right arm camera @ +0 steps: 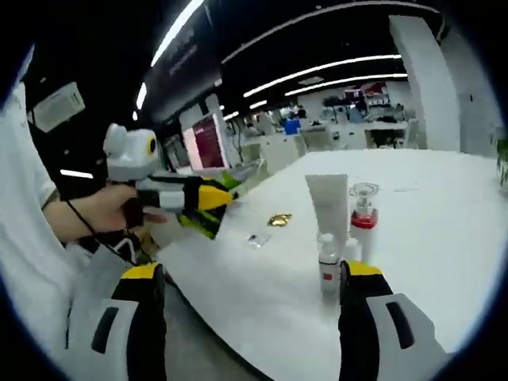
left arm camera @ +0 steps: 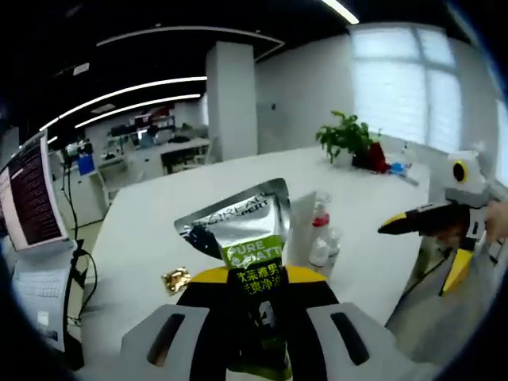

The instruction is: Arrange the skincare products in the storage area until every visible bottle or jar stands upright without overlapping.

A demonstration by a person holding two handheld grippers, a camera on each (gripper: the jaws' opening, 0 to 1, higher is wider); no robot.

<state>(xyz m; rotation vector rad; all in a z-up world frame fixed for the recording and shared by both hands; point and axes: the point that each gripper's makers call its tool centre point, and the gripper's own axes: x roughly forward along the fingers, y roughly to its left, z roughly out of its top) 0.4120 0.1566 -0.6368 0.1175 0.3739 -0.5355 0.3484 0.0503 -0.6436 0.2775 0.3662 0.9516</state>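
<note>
- Skincare products stand grouped on the white surface (right arm camera: 444, 214): a white tube (right arm camera: 329, 205) upright on its cap, a red-collared pump bottle (right arm camera: 363, 216) just at its 3 o'clock, and two small white bottles (right arm camera: 327, 260) in front
- My left gripper (left arm camera: 255, 295) has its fingers clenched on a silver sachet (left arm camera: 242, 226) with a green label, lifted clear of the surface; I judge it is held up because a flat pouch cannot stand by itself and needs carrying to the group or propping there
- In the left gripper view the sachet sits at 12 o'clock from the fingers, with the tube and bottles just past it at about 2 o'clock
- My right gripper (right arm camera: 250, 278) has its fingers spread wide and grasps nothing; it hovers near the surface edge with the bottles between the fingertips in view, ready, I think, to steady one
- A small gold wrapper (right arm camera: 279, 219) lies at 10 o'clock from the tube, with a small clear piece (right arm camera: 255, 240) nearer the edge
- Farther along the surface is a potted plant (left arm camera: 344, 136)
- Around it is an open office with strip ceiling lights, a white pillar, distant desks, bright windows, and a monitor (left arm camera: 30, 194) of text at 9 o'clock in the left gripper view
</note>
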